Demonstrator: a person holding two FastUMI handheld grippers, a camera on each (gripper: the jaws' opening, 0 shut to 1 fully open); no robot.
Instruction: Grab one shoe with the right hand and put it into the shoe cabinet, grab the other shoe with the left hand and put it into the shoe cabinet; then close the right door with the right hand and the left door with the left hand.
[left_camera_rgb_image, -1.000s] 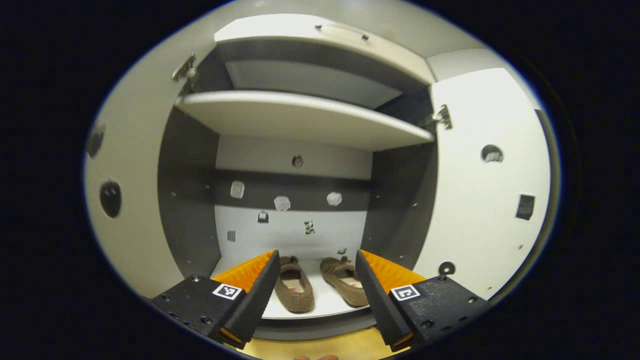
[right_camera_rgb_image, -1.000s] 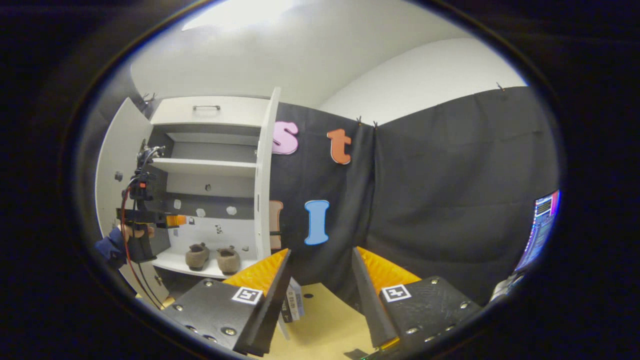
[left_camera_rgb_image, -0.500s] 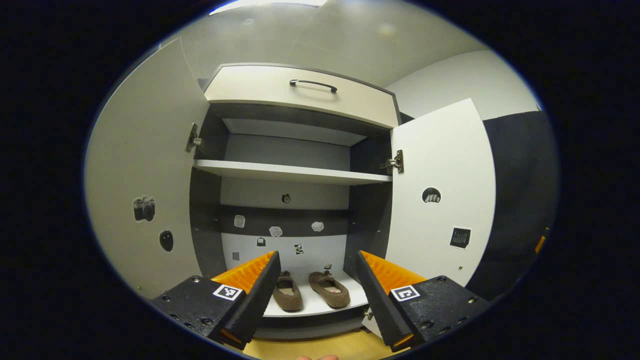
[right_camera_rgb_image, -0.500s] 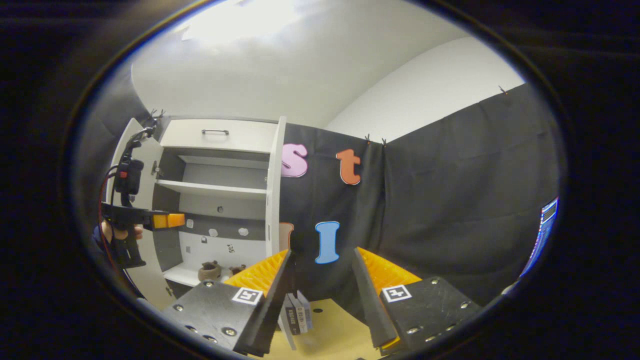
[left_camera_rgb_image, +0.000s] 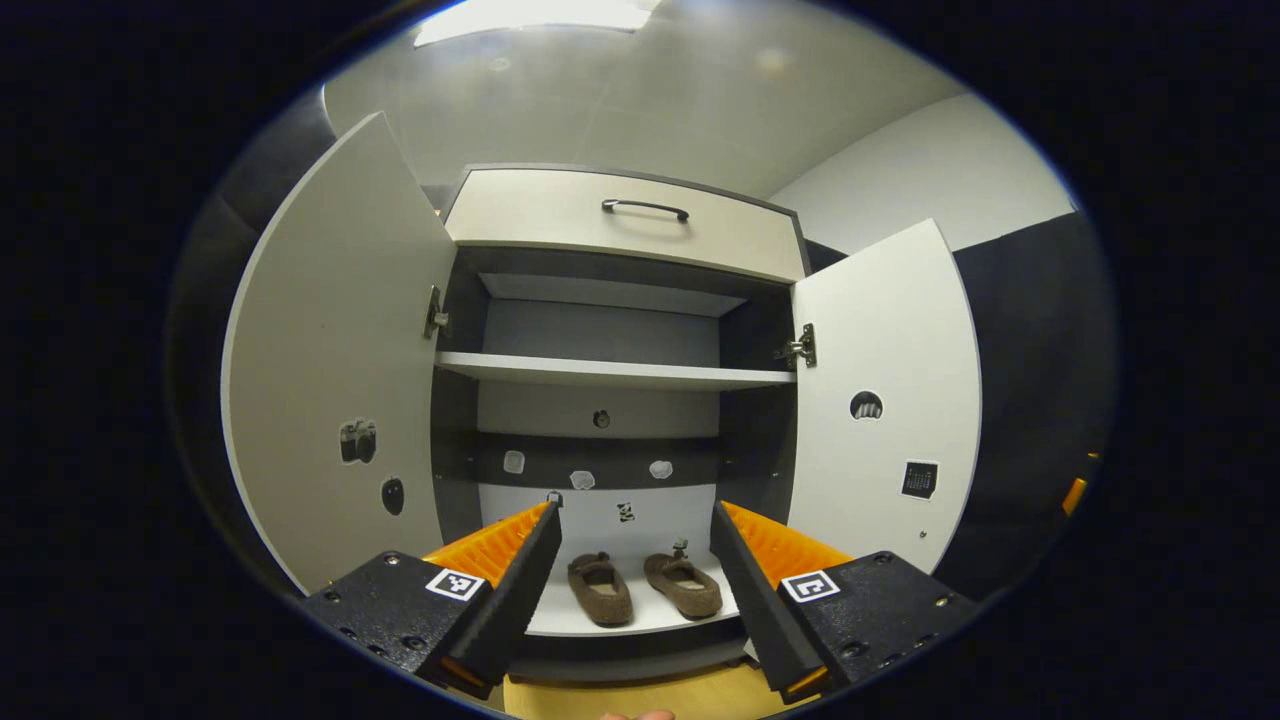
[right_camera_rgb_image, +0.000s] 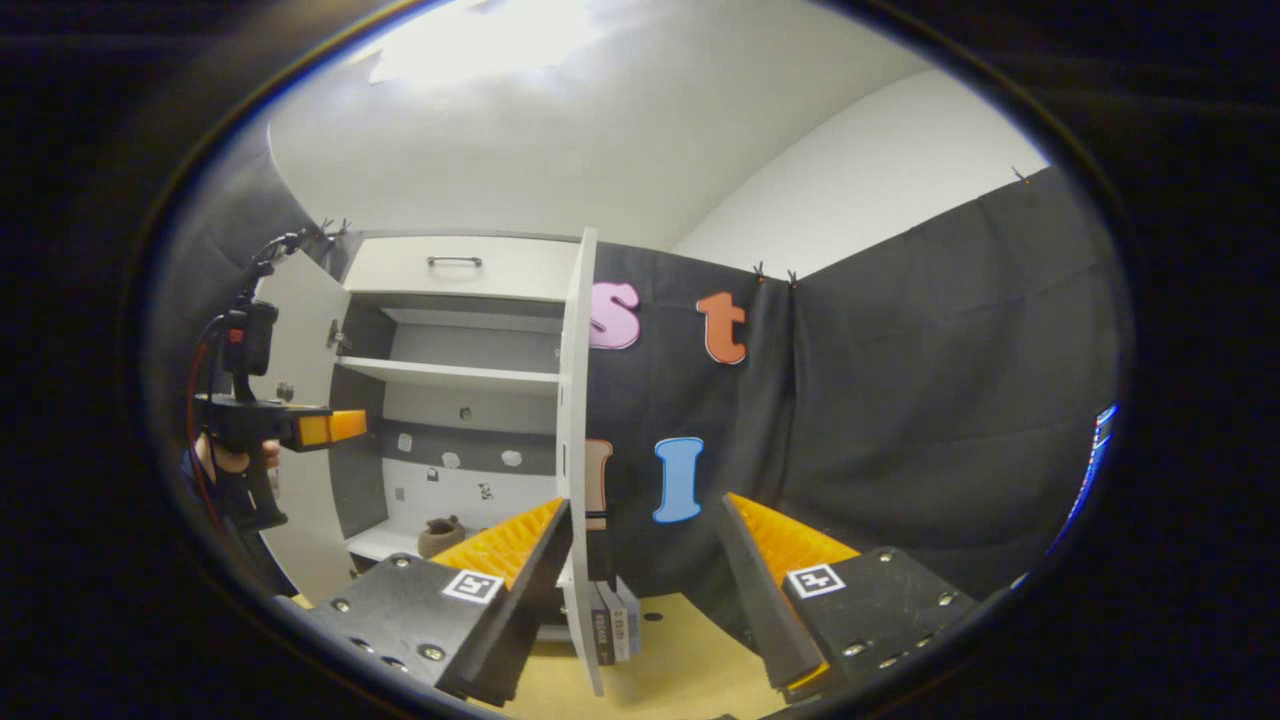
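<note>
White walls and a black cloth backdrop (right_camera_rgb_image: 900, 400) frame the shoe cabinet (left_camera_rgb_image: 620, 215), which stands with both doors swung wide. Seen from the left gripper view, 2 brown shoes sit side by side on the cabinet's bottom shelf (left_camera_rgb_image: 640, 618), toes toward the camera: the left shoe (left_camera_rgb_image: 600, 590) and the right shoe (left_camera_rgb_image: 683, 585), near each other but not touching. The left door (left_camera_rgb_image: 340, 360) and the right door (left_camera_rgb_image: 880, 400) both hang fully open, small stickers on their inner faces. A middle shelf (left_camera_rgb_image: 610, 372) above the shoes is bare, and a drawer front with a dark handle (left_camera_rgb_image: 645, 208) caps the unit. The left gripper (left_camera_rgb_image: 630, 590) hovers in front of the opening, its jaws spread wide and holding nothing. In the right gripper view, the right gripper (right_camera_rgb_image: 645, 585) is likewise spread wide and empty, positioned beside the outer edge of the right door (right_camera_rgb_image: 575, 450), over a yellow-wood floor (right_camera_rgb_image: 680, 650) where a few small books (right_camera_rgb_image: 615, 632) stand against the cloth. One shoe (right_camera_rgb_image: 440, 535) shows inside. The left gripper (right_camera_rgb_image: 335, 428) appears at far left, held by a hand (right_camera_rgb_image: 235, 460).
</note>
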